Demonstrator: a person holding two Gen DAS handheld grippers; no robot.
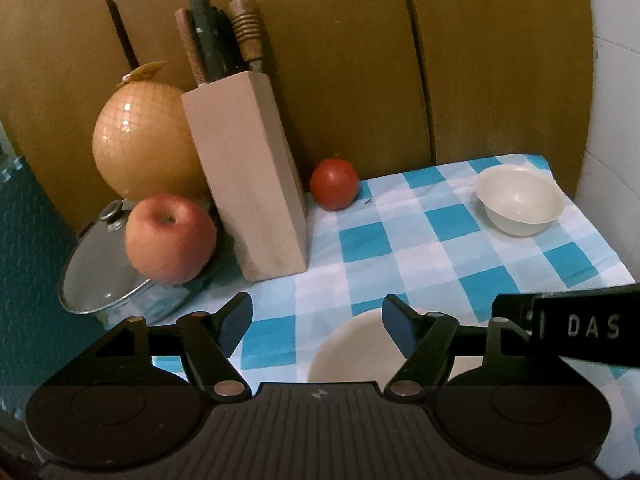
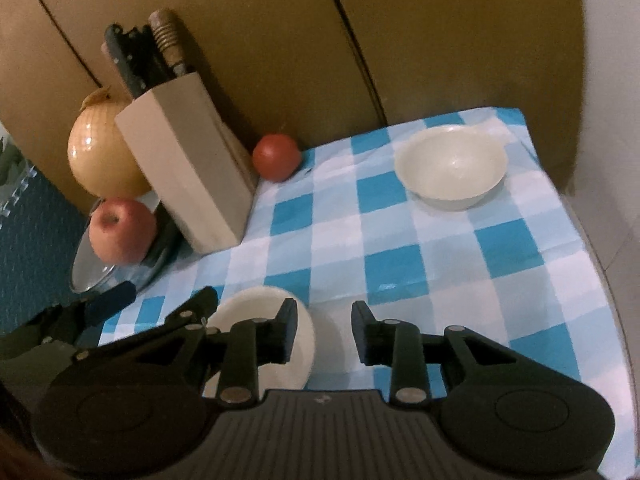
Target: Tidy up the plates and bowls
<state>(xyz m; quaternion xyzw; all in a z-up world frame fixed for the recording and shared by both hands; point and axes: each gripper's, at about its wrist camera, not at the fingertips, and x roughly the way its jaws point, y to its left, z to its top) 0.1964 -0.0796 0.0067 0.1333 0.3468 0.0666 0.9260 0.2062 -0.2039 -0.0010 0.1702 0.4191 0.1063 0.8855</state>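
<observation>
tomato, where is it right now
The tomato sits at the back of the checked tablecloth against the brown backdrop, just right of the knife block and left of the far bowl.

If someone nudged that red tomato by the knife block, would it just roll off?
Probably it would roll: the tomato looks round and smooth, resting free on the flat checked cloth. Its glossy skin may slip in a claw, and hard squeezing would likely bruise it.

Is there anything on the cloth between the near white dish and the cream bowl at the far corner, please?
Nothing visible: only bare blue-and-white checked cloth lies between the near white dish and the cream bowl. The red tomato sits off to the left.
</observation>
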